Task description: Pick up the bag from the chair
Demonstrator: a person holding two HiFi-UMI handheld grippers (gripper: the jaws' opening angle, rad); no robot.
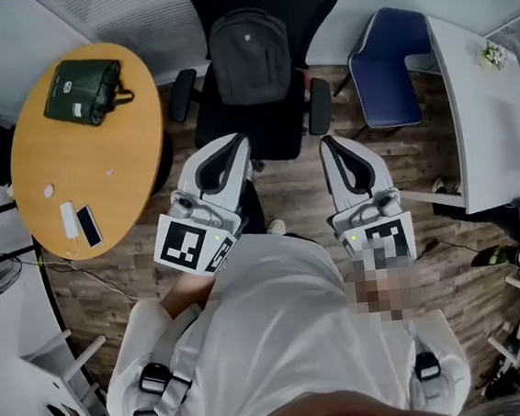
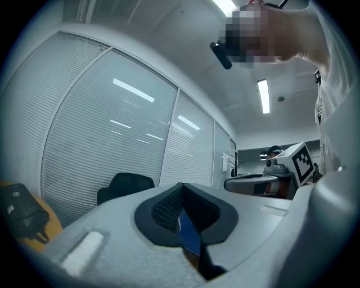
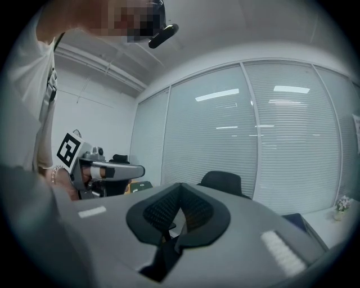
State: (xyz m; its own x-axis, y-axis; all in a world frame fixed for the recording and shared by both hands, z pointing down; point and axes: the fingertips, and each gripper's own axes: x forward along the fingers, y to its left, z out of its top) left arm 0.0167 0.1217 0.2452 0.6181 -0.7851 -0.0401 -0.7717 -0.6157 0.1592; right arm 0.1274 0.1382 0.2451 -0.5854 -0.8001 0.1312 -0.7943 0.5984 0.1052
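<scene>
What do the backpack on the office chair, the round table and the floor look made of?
Backpack: grey woven fabric, matte, soft folds and zip seams.
Round table: probably wood laminate, smooth orange-tan top with slight sheen.
Floor: wood-look planks, visible grain and joints; real wood or vinyl unclear.

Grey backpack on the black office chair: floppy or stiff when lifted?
Likely soft fabric: the grey backpack leans on the backrest of the black office chair. It looks full, so expect some weight and sag from a top grab.
</scene>
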